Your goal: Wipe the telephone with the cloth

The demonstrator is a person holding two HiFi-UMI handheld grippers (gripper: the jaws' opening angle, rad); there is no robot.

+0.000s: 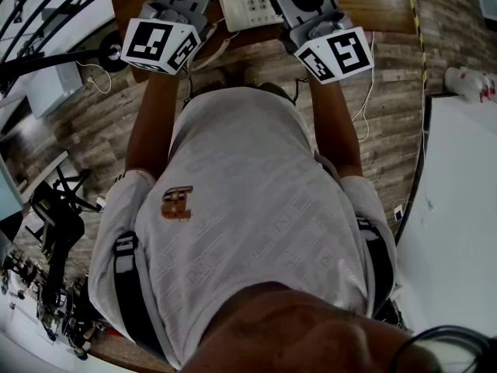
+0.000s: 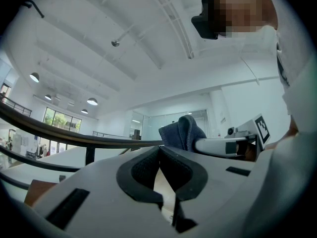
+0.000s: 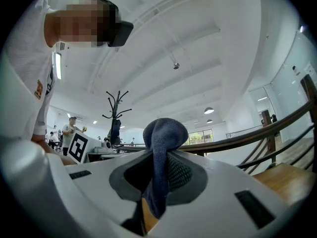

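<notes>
Seen from above, a person in a white shirt (image 1: 256,208) stands at the edge of a wooden counter (image 1: 373,6), both forearms stretched toward 12 o'clock over a wood-plank floor (image 1: 101,123). The marker cubes of the two tools sit just past the hands, the left cube (image 1: 159,45) at 11 o'clock and the right cube (image 1: 338,54) at 1 o'clock. The left tool (image 2: 159,151) is clenched, its dark pads (image 2: 143,170) meeting at the tips with nothing between them. The right tool (image 3: 159,155) is grasping a dark blue cloth (image 3: 163,133), which bunches up above the jaws and hangs down between them. From the left gripper view the same cloth shows at 1 o'clock, at the end of the other tool. The white telephone (image 1: 248,6) lies on the counter at 12 o'clock in the head view, between the two tools, keypad up, partly cut off by the top edge. Whether either tool touches it cannot be told.
</notes>
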